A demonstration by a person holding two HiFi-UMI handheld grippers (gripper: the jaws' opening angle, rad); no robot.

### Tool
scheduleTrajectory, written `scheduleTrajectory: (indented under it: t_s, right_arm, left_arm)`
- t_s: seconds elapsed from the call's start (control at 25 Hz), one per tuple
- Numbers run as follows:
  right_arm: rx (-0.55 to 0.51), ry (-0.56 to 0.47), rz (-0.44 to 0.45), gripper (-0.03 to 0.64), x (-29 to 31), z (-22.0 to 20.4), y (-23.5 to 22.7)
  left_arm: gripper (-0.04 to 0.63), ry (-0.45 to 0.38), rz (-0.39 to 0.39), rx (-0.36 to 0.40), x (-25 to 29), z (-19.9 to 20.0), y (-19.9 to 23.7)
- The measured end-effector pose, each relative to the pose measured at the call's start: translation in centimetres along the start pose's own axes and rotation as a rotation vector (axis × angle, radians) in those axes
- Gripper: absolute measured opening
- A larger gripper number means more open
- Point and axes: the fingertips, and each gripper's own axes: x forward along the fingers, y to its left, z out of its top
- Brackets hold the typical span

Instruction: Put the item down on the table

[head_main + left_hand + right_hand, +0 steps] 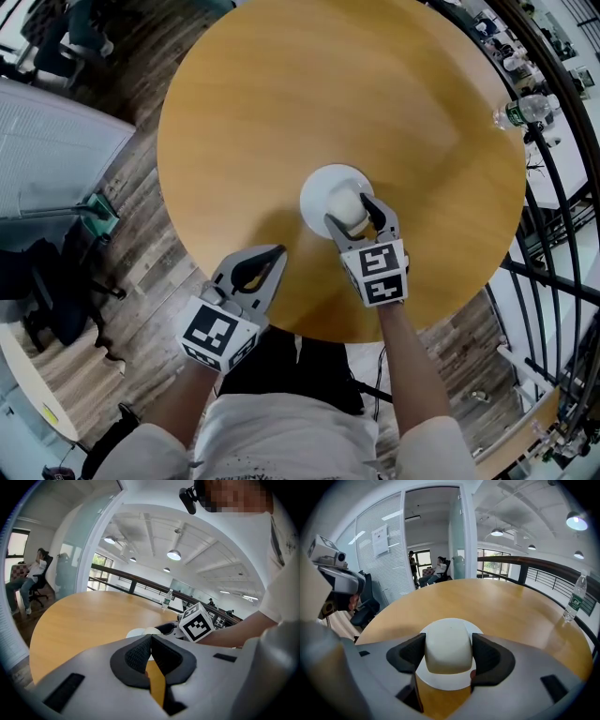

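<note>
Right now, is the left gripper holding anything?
No, the left gripper has its jaws pressed together with nothing between them, and only the table shows beyond.

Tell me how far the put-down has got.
Done: the white rounded item is over the white plate on the table. In hand: the right hand-held gripper grips it. Remaining: open the jaws and withdraw. The left hand-held gripper is shut, empty.

Pads (412, 651) of the right gripper (449, 652) hide both flanks of the cream dome (448, 639); whether it touches the white disc (445, 681) is unclear.
</note>
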Motion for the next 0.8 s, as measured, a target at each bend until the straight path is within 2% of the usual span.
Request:
scheduleTrajectory:
  t_s: [0.8]
  right_arm:
    - [-0.038, 0.055, -0.008, 0.313, 2.5, -1.7, -0.7]
  left_arm:
    - [0.023, 0.021, 0.010, -0.005, 0.2, -1.1, 0.6]
